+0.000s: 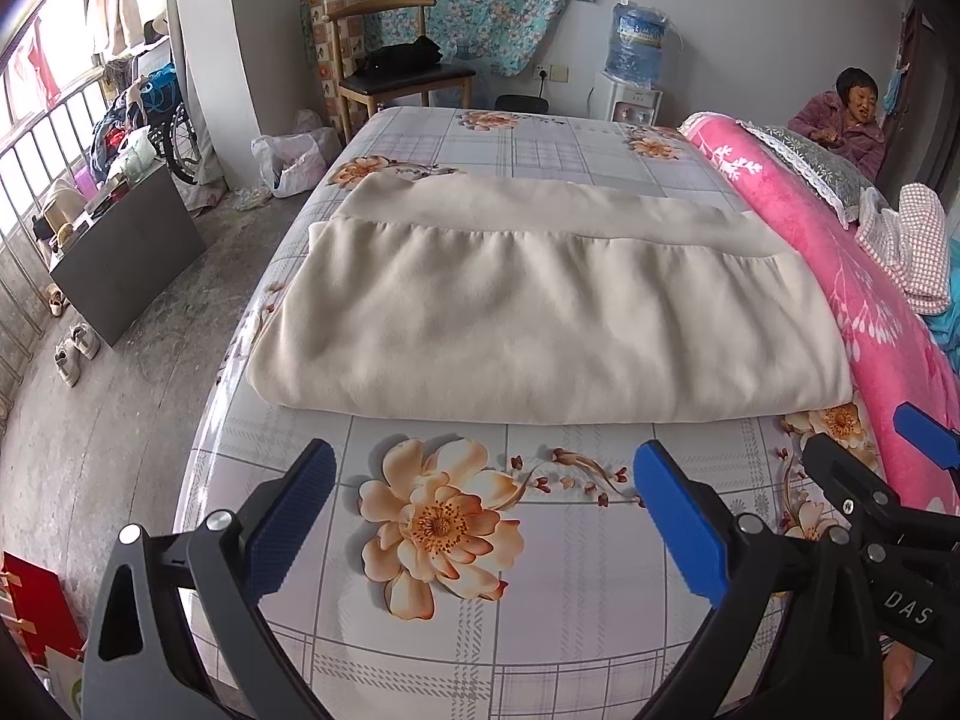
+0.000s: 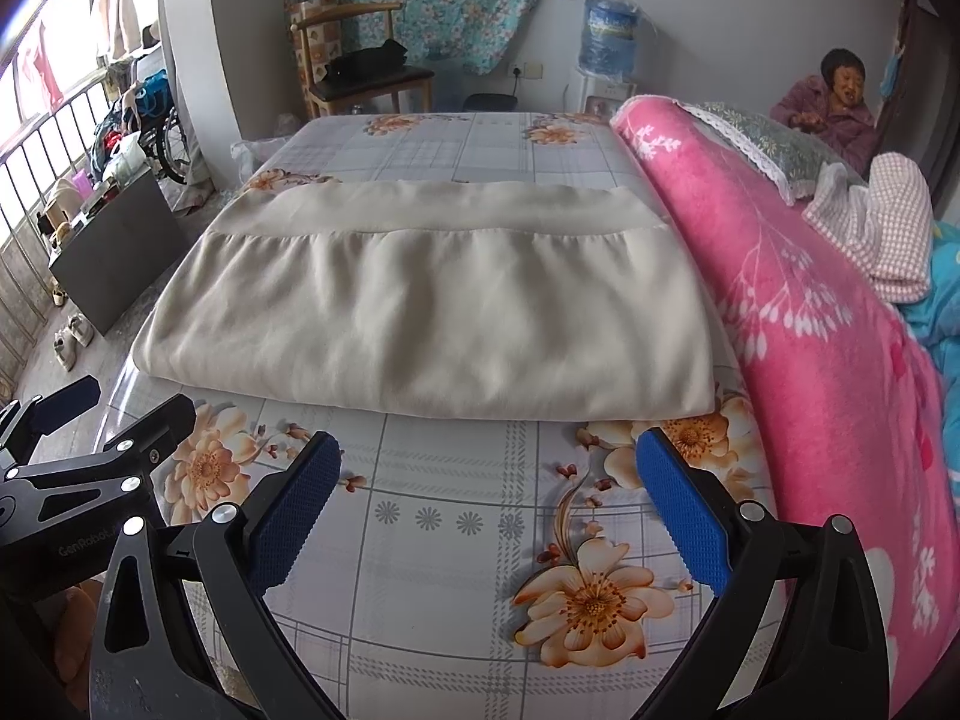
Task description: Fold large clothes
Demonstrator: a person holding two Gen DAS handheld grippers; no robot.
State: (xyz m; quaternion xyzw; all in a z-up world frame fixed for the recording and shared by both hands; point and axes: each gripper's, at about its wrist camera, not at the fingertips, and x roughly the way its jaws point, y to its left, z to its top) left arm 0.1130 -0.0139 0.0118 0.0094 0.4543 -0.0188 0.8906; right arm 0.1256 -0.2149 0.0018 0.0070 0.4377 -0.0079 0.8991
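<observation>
Two layers at least of cream garment point(image 1: 540, 324) folded flat mid-bed point(image 1: 540, 570), right edge against the pink blanket point(image 1: 840, 276). Probably between folds; next, likely seizing near corners and doubling again. Left gripper point(image 1: 480, 516) and right gripper point(image 2: 489, 510) hovering short of it, jaws spread wide, holding nothing. Sleeves, underside hidden; garment type unclear.

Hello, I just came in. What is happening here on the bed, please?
A person holds two grippers over a bed with a flower-print sheet. The left gripper and right gripper both hang open and empty, short of the large cream fleece garment. It lies flat, already folded over at its near edge, beside a rolled pink floral blanket. Another person sits at the back right.
</observation>
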